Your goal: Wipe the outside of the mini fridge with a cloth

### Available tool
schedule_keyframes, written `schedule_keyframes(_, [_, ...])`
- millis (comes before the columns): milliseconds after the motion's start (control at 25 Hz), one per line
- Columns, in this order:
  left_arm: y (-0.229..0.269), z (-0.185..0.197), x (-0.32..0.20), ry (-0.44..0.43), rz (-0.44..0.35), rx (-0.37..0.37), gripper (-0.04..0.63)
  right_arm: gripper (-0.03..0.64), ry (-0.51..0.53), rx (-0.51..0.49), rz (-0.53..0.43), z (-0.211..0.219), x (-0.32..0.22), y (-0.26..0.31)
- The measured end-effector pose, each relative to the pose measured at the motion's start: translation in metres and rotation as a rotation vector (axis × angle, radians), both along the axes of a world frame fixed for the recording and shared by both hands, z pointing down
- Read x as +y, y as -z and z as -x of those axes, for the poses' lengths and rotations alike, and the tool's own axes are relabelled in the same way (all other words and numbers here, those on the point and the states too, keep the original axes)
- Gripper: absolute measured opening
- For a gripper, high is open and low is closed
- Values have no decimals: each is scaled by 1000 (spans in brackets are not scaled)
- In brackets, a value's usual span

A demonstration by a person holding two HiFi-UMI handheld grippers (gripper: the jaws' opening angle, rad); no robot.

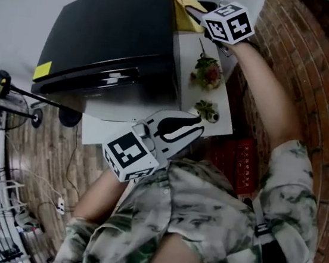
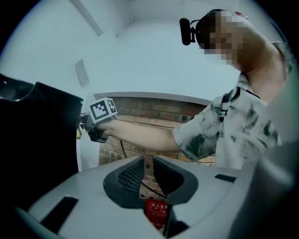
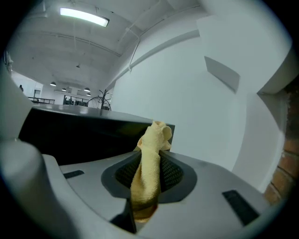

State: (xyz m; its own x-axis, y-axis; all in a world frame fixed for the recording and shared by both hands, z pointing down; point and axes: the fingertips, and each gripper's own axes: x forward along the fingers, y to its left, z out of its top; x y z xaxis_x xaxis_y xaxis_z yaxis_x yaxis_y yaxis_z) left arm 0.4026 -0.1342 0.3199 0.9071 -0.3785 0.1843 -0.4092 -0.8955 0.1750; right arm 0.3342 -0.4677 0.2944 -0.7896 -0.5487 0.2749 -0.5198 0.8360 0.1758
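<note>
The black mini fridge (image 1: 114,37) stands on a white table (image 1: 190,47) at the upper left of the head view. My right gripper (image 1: 195,13) is at the fridge's far right corner, shut on a yellow cloth (image 1: 184,7). In the right gripper view the cloth (image 3: 150,158) stands up between the jaws, in front of the fridge's black side (image 3: 70,135). My left gripper (image 1: 196,126) hovers near my chest, off the table's front edge, its jaws nearly together with nothing between them. The left gripper view shows the fridge (image 2: 37,140) and the right gripper's marker cube (image 2: 103,110).
Two small plant ornaments (image 1: 207,73) (image 1: 206,110) sit on the table to the right of the fridge. A brick wall (image 1: 317,70) runs along the right, with a red crate (image 1: 235,161) below the table. A yellow sticker (image 1: 42,71) marks the fridge's front corner. A stand and cables (image 1: 2,85) are at the left.
</note>
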Motion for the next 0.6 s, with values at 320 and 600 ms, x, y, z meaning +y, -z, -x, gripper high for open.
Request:
schedule_keyframes(320, [6, 8, -5, 111, 27, -25, 55, 95, 28, 46, 97, 16, -9, -72])
schedule_keyframes(600, [-4, 8, -7, 160, 49, -57, 55, 95, 24, 86, 184, 16, -9, -150])
